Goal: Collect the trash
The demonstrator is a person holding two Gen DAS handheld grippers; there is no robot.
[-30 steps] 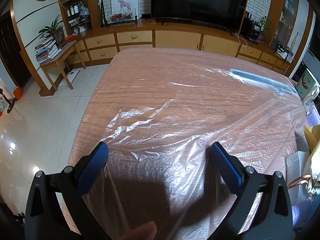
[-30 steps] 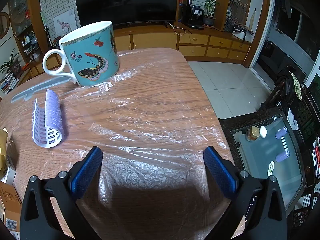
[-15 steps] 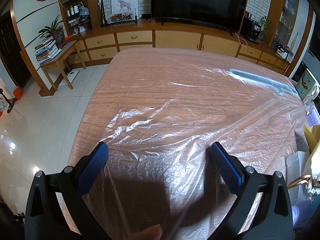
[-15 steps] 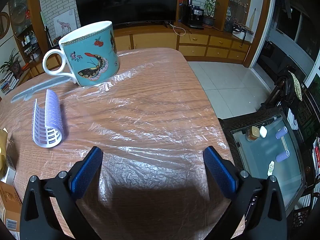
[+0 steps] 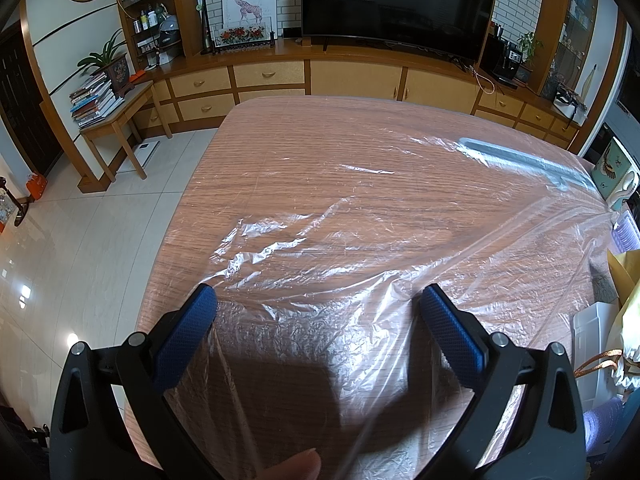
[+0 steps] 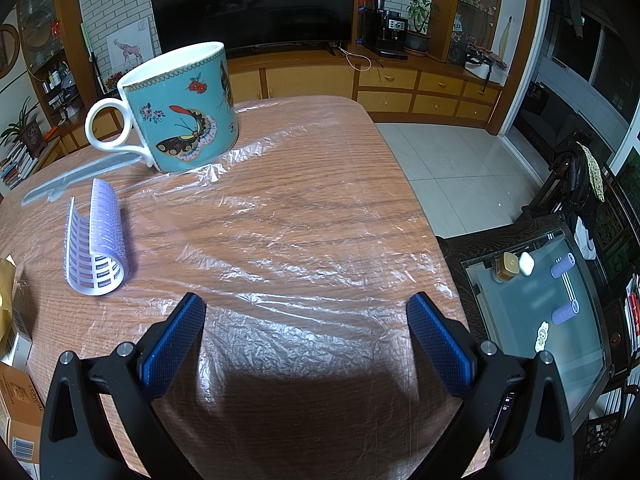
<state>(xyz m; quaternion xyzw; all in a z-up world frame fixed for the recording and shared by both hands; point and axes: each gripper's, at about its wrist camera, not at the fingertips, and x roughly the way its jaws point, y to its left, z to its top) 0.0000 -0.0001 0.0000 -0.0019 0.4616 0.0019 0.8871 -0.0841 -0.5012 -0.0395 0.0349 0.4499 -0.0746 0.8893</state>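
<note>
Hovering wide open, empty: left gripper [image 5: 318, 300], right gripper [image 6: 306, 306], "L'OREAL" box [image 6: 18, 408] nr table edge.

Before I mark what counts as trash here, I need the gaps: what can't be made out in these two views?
- Boxes, right wrist view: cut off by the left edge; only part of the print reads.
- Mug, left wrist view: only a sliver at the right edge.
- Mug's inside, right wrist view: hidden by its wall.
- Gold bag, left wrist view: cropped, contents unseen.
- Plastic sheet: near edge hidden behind both grippers.
</note>
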